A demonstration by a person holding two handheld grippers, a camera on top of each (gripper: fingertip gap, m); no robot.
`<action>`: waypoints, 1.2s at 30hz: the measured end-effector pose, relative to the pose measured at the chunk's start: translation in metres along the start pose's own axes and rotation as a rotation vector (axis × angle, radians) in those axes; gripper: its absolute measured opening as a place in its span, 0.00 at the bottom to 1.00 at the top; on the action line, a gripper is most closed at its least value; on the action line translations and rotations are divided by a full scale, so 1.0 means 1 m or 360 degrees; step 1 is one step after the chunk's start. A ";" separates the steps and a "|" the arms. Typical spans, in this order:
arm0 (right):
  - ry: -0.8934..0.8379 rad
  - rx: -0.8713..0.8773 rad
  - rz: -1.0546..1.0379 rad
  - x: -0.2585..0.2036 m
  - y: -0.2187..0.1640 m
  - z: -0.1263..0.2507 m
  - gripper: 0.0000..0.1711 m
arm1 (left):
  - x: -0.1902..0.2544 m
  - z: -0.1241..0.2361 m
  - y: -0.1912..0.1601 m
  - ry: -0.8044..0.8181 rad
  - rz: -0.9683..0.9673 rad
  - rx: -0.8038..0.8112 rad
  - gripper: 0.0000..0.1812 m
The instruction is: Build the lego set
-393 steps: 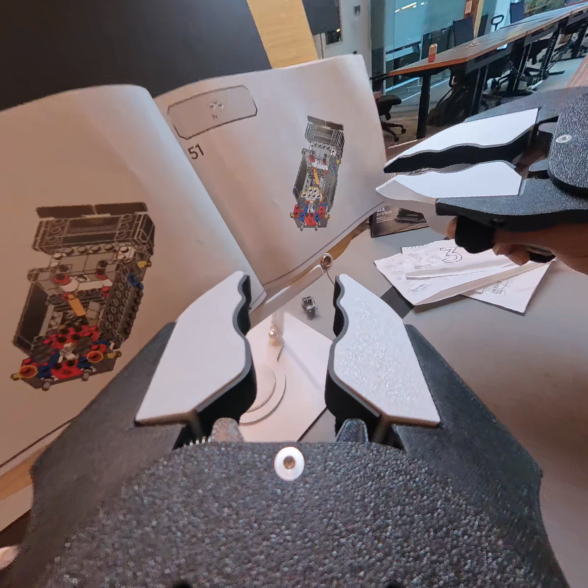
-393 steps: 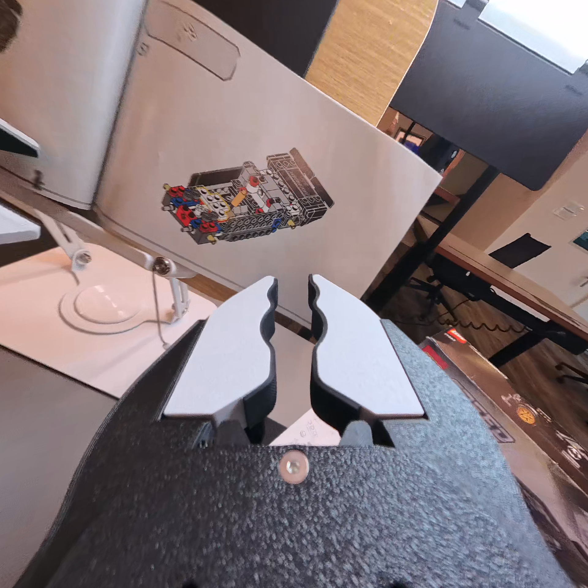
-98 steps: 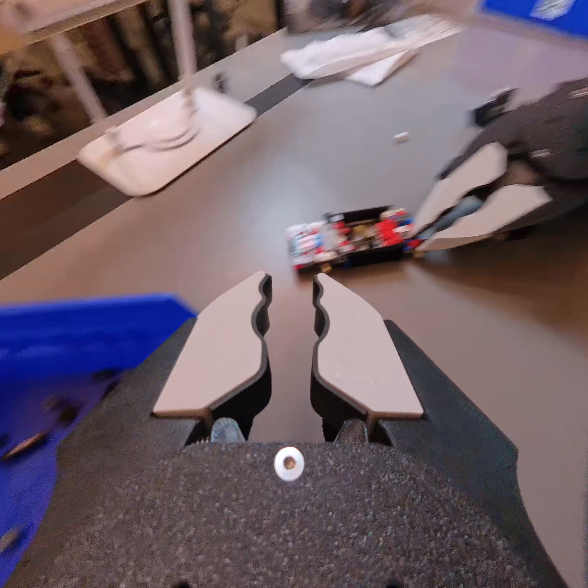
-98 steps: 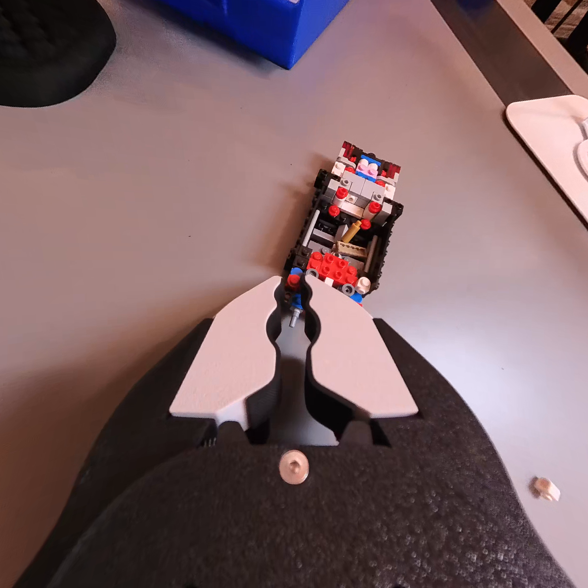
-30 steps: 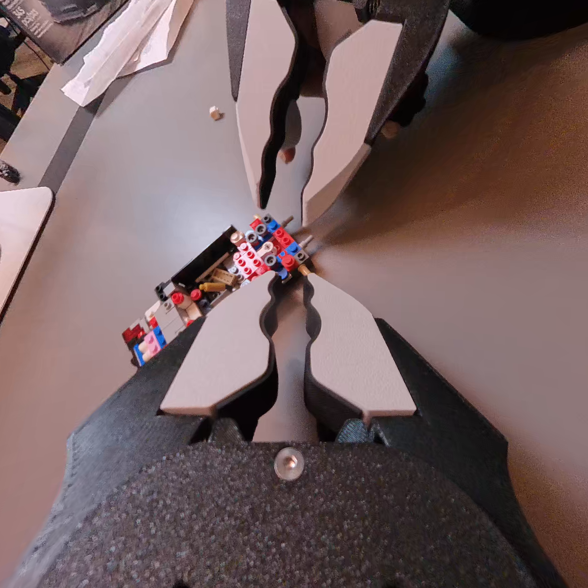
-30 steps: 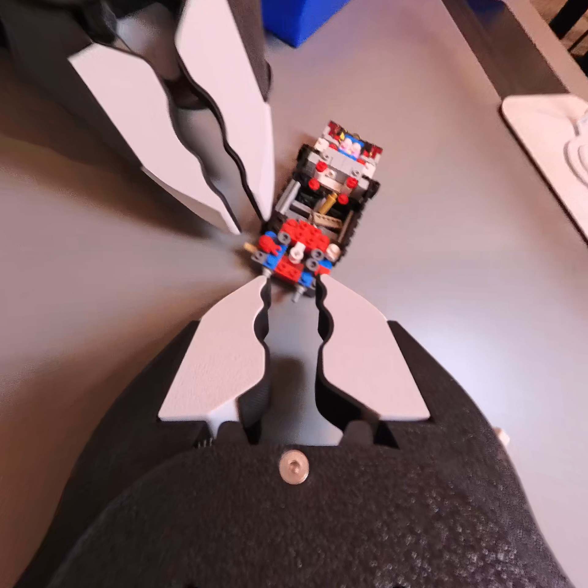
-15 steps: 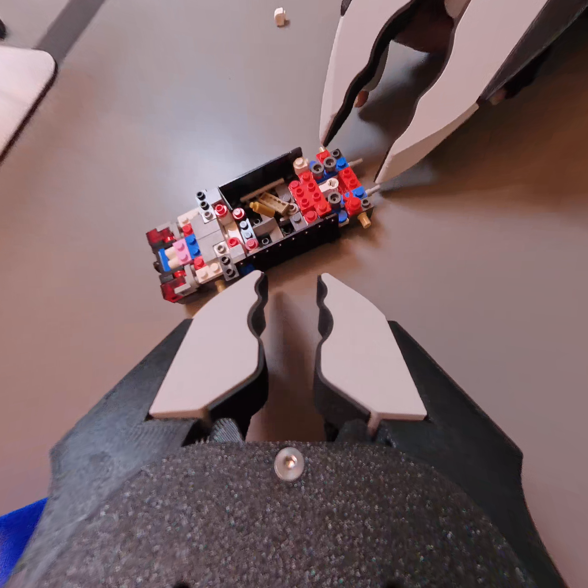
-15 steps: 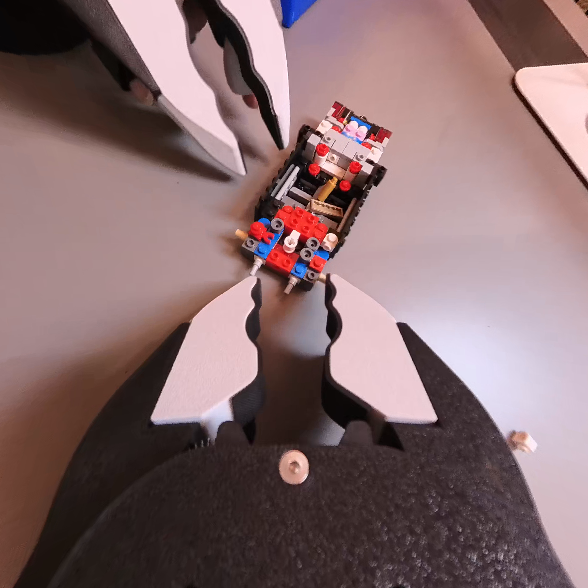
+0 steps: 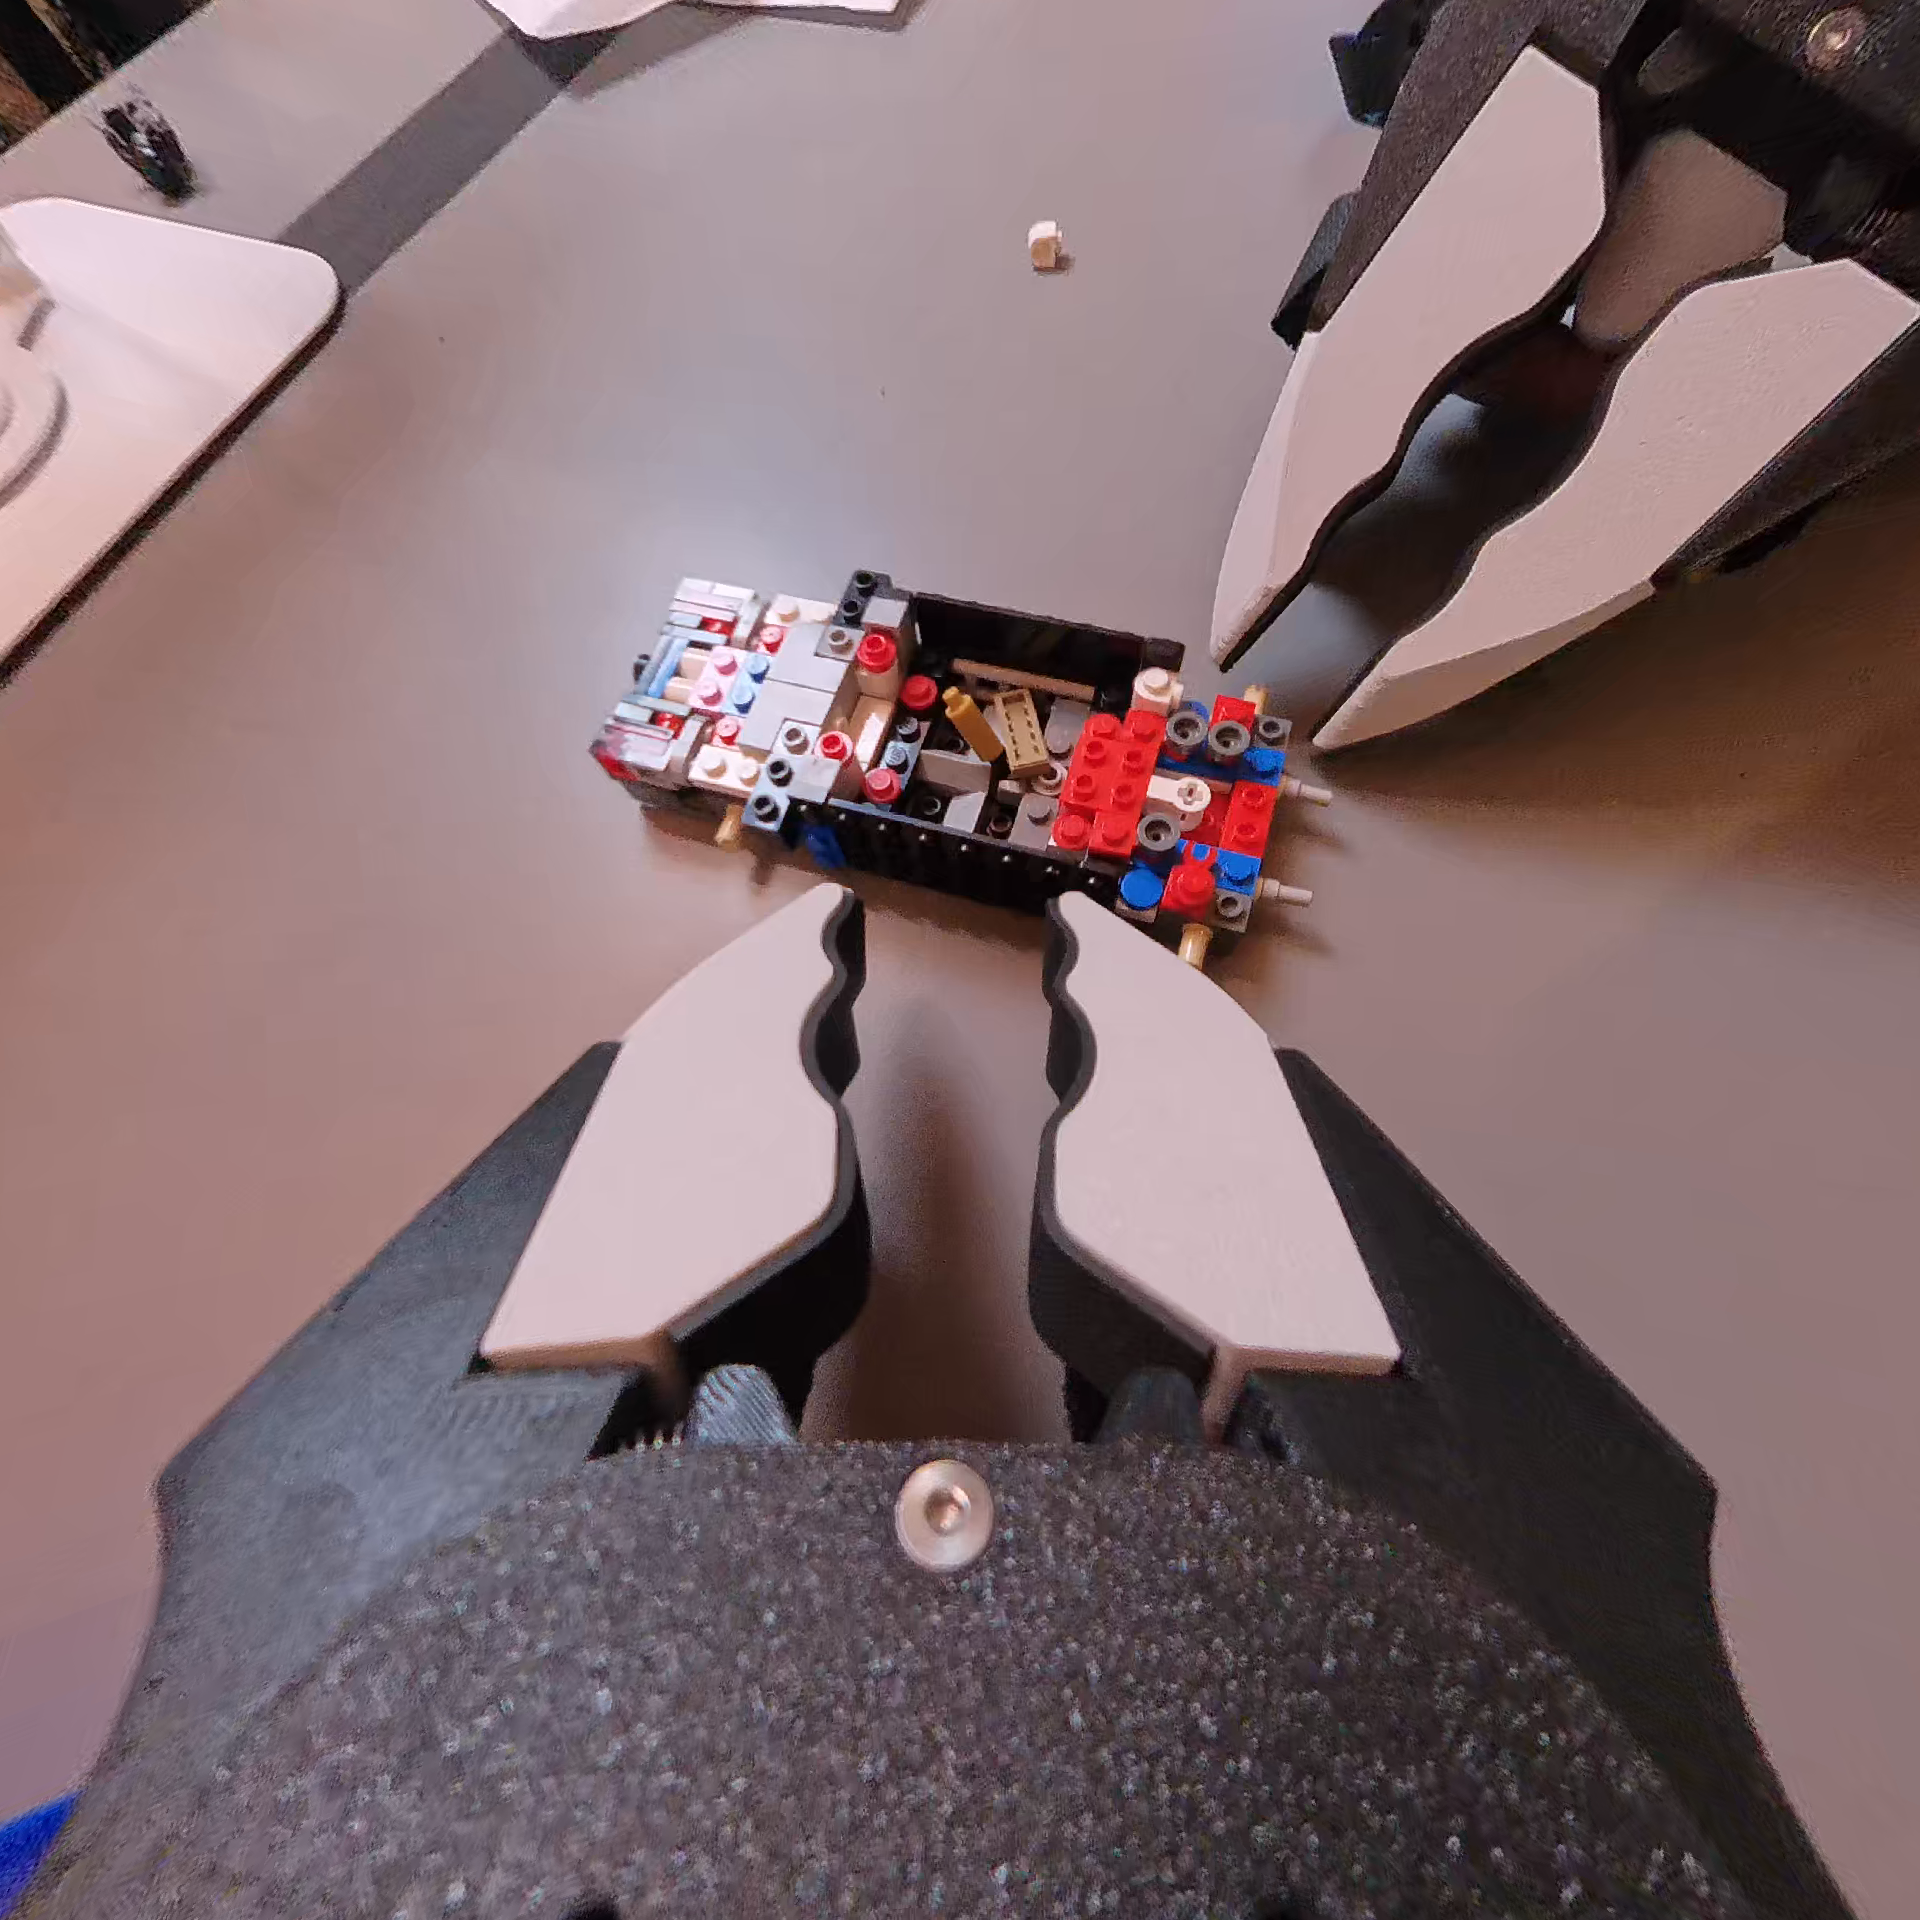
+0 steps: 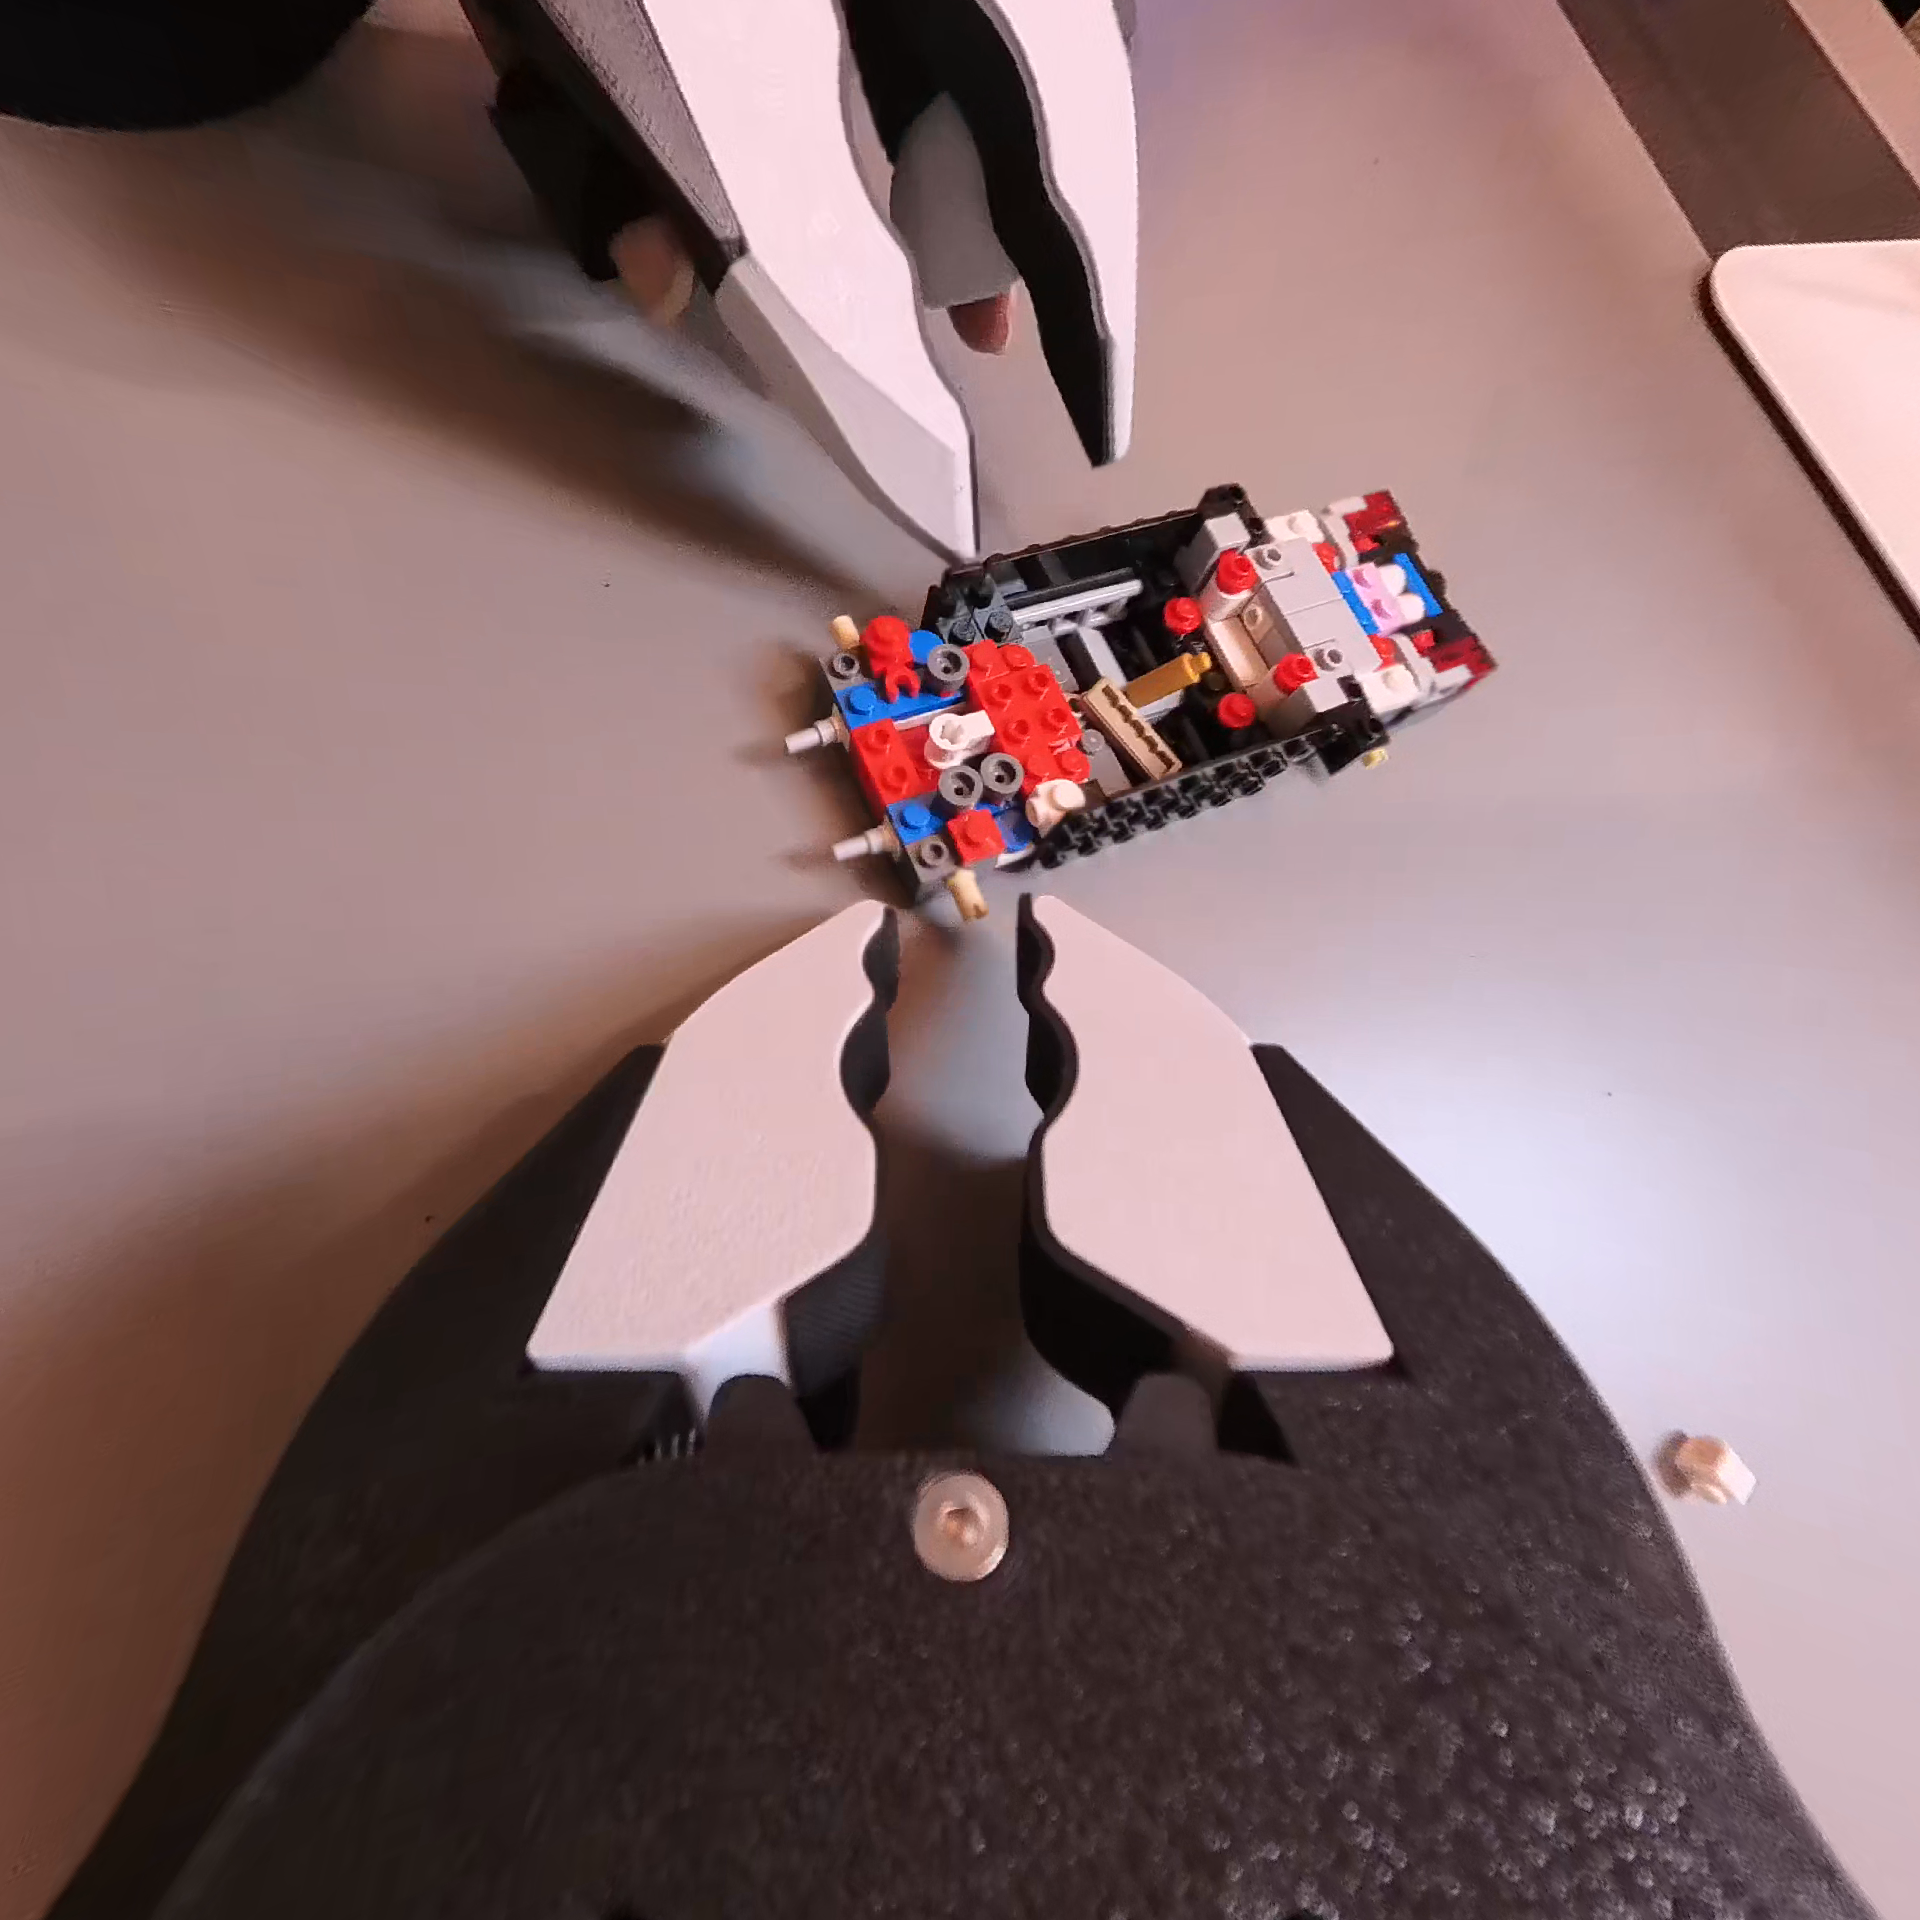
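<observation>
The partly built lego car (image 9: 935, 748) lies flat on the grey table (image 9: 520, 468), a black frame with red and blue bricks at one end and grey, white and pink ones at the other. My left gripper (image 9: 951, 904) is open and empty, with its tips just short of the car's long black side. My right gripper (image 10: 956, 914) is open and empty, with its tips right by a tan pin at the car's (image 10: 1143, 686) red and blue end. Each gripper also shows in the other's view: the right (image 9: 1270, 698) and the left (image 10: 1034, 499).
A small tan loose piece (image 9: 1044, 246) lies on the table beyond the car; it also shows beside my right gripper (image 10: 1709, 1467). A white stand base (image 9: 125, 343) sits at the far left, with a small black part (image 9: 151, 140) behind it. A blue bin corner (image 9: 31, 1839) is at the lower left.
My right gripper has swung to the corner of the car's red and blue end and its jaws have narrowed. My left gripper has come closer to the car's long side.
</observation>
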State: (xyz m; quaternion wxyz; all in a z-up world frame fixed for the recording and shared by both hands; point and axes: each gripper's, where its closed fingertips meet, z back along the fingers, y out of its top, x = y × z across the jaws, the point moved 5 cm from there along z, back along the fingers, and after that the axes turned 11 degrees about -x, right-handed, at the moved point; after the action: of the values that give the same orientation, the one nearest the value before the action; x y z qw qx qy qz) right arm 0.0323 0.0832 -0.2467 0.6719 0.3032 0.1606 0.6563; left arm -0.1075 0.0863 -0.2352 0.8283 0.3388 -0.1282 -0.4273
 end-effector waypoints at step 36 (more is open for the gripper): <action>-0.1060 0.0746 -0.0302 0.174 0.134 0.047 0.35 | -0.024 0.061 0.007 0.0221 0.0228 0.0613 0.00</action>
State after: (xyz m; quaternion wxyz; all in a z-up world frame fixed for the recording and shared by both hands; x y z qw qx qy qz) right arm -0.0287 0.2385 -0.0961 0.6574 0.6276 0.1067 0.4033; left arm -0.1479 0.0805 -0.1836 0.7835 0.5095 -0.1738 -0.3105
